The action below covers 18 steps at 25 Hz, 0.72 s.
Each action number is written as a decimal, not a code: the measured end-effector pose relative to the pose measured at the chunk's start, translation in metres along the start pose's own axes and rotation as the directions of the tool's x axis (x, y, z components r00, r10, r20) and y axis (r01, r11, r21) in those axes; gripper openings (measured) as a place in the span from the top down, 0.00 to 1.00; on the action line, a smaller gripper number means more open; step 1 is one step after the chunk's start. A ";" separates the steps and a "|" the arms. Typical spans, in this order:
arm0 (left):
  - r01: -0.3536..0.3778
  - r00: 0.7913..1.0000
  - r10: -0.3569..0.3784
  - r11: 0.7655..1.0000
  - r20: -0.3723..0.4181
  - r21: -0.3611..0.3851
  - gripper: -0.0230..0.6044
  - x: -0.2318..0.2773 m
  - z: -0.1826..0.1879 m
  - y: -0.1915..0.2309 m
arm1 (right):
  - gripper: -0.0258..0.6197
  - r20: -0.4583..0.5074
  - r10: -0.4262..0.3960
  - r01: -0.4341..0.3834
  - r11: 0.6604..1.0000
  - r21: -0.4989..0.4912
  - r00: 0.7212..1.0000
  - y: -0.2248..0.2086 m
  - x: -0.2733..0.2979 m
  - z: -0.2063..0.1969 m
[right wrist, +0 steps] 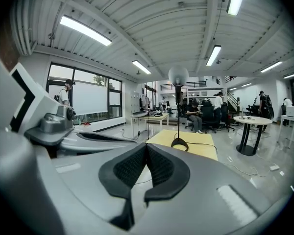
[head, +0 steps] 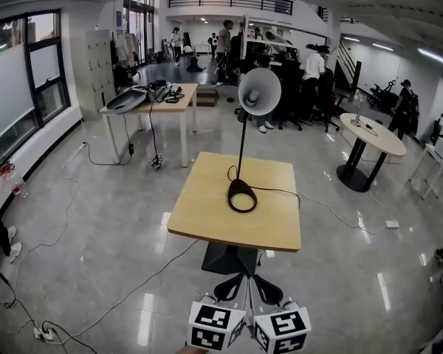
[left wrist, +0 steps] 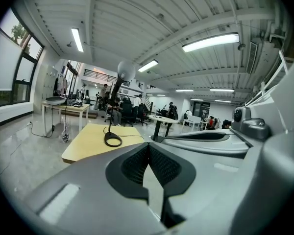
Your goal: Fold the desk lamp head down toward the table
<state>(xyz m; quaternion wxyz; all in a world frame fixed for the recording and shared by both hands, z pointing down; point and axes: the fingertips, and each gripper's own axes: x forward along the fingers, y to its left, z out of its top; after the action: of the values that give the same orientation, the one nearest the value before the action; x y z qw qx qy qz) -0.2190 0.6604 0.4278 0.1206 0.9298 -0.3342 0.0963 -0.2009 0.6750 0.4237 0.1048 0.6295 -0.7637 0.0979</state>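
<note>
Clenched and empty, left claw [head: 230, 286] and right claw [head: 267, 288] are hovering short of the desk [head: 207, 223] in the head view, lamp [head: 241, 150] upright on it. Left gripper view: jaws meeting. Right gripper view: same. We are fearing a shove on the lamp head [right wrist: 178, 76] tipping its base [head: 232, 195].

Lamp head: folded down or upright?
Upright: the head sits atop a near-vertical stem, high above the table, not yet folded.

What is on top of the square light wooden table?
A black desk lamp with ring base, upright stem and round head raised, and its black cord. The tabletop covers most of the dark pedestal underneath.
</note>
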 end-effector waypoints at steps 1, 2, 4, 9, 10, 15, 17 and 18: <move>0.005 1.000 -0.005 1.000 -0.004 -0.007 0.95 -0.009 0.003 0.017 | 0.95 0.003 -0.004 0.004 1.000 0.006 1.000 0.015 0.010 0.006; 0.008 1.000 -0.008 1.000 -0.006 -0.012 0.95 -0.015 0.004 0.029 | 0.95 0.007 -0.009 0.009 1.000 0.013 1.000 0.025 0.019 0.008; 0.006 1.000 -0.006 1.000 -0.005 -0.010 0.95 -0.019 0.001 0.046 | 0.95 0.009 -0.014 0.014 1.000 0.023 1.000 0.034 0.030 0.005; 0.013 1.000 -0.013 1.000 -0.002 -0.013 0.95 -0.039 0.007 0.093 | 0.95 0.006 -0.015 0.015 1.000 0.016 1.000 0.073 0.059 0.019; 0.014 1.000 -0.014 1.000 -0.002 -0.015 0.95 -0.041 0.008 0.103 | 0.95 0.004 -0.015 0.015 1.000 0.016 1.000 0.079 0.067 0.022; 0.011 1.000 -0.012 1.000 -0.003 -0.017 0.95 -0.027 0.007 0.138 | 0.95 0.010 -0.005 0.005 1.000 0.011 1.000 0.085 0.106 0.024; 0.007 1.000 -0.007 1.000 0.000 -0.013 0.95 -0.020 0.012 0.144 | 0.95 0.015 0.000 0.000 1.000 0.008 1.000 0.082 0.114 0.028; 0.005 1.000 -0.005 1.000 0.002 -0.012 0.95 -0.015 0.015 0.145 | 0.95 0.019 0.002 -0.002 1.000 0.005 1.000 0.078 0.117 0.032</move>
<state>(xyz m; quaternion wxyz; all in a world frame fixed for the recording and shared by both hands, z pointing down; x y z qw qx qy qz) -0.3222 0.5564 0.4324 0.1261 0.9300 -0.3325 0.0932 -0.3006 0.5702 0.4251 0.0957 0.6299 -0.7650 0.0938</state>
